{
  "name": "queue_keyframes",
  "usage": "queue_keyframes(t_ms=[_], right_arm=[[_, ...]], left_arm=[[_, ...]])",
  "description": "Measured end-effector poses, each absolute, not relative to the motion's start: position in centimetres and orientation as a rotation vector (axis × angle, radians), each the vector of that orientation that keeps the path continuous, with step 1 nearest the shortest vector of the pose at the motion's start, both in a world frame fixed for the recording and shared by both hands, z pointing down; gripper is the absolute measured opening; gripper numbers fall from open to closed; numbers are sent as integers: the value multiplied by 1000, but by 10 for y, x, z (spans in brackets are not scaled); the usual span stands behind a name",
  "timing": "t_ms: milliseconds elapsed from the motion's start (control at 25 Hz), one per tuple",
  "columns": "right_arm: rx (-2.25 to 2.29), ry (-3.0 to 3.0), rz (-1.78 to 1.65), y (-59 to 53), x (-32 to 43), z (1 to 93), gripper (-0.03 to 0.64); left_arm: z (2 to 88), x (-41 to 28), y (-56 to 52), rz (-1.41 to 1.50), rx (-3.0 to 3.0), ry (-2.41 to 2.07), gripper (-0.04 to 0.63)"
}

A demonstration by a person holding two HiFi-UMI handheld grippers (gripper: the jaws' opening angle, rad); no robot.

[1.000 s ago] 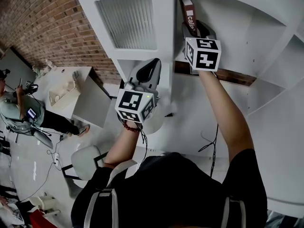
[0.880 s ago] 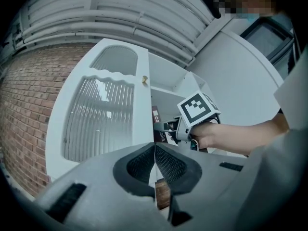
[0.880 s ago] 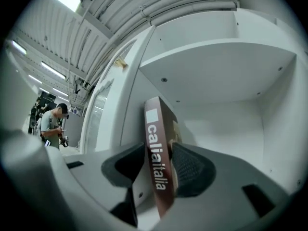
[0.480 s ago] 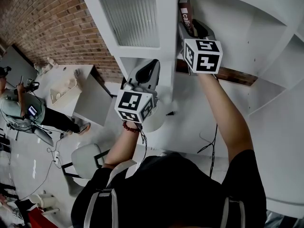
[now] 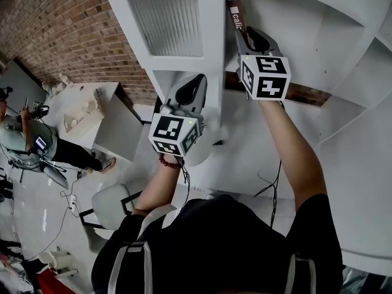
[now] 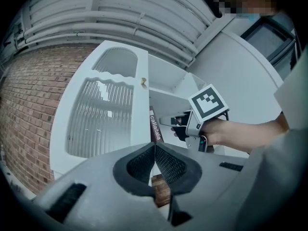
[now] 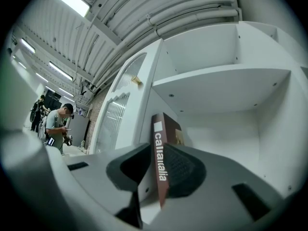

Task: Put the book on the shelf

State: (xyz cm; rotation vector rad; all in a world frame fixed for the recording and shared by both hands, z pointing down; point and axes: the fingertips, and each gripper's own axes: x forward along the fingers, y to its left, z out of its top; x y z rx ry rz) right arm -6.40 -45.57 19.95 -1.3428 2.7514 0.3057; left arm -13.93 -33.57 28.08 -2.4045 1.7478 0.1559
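The book (image 7: 160,153) is stood upright inside the shelf (image 7: 226,83), spine outward, against the side wall at its 9 o'clock. Its spine is flanked by the jaws of the right gripper (image 5: 250,40), which have just been closing. A gap is seen at one pad, so no grip is judged. The left gripper (image 6: 154,147), at the right one's 8 o'clock in the head view, is closed on nothing. Placement is judged done; withdrawal remains.

Book (image 7: 160,167): dark maroon spine, marked with white lettering and a white square. Shelf unit (image 5: 294,17) is finished all white; door panel (image 5: 165,20) is ribbed. Brick wall (image 5: 67,29) is coloured red-brown, pale mortar. Marker cube (image 5: 267,76) is patterned in black-and-white squares. Shirt (image 5: 220,250): black.
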Motion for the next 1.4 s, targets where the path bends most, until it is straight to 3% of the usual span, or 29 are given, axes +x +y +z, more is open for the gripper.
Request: queue_keyframes(t_ms=[240, 1400], right_arm=[[-1351, 2766, 269, -452, -48, 213, 51], [-1298, 2783, 49, -394, 26, 315, 44]], left_arm=[[281, -130, -337, 164, -2417, 1726, 20], [339, -77, -315, 107, -2561, 1582, 20]])
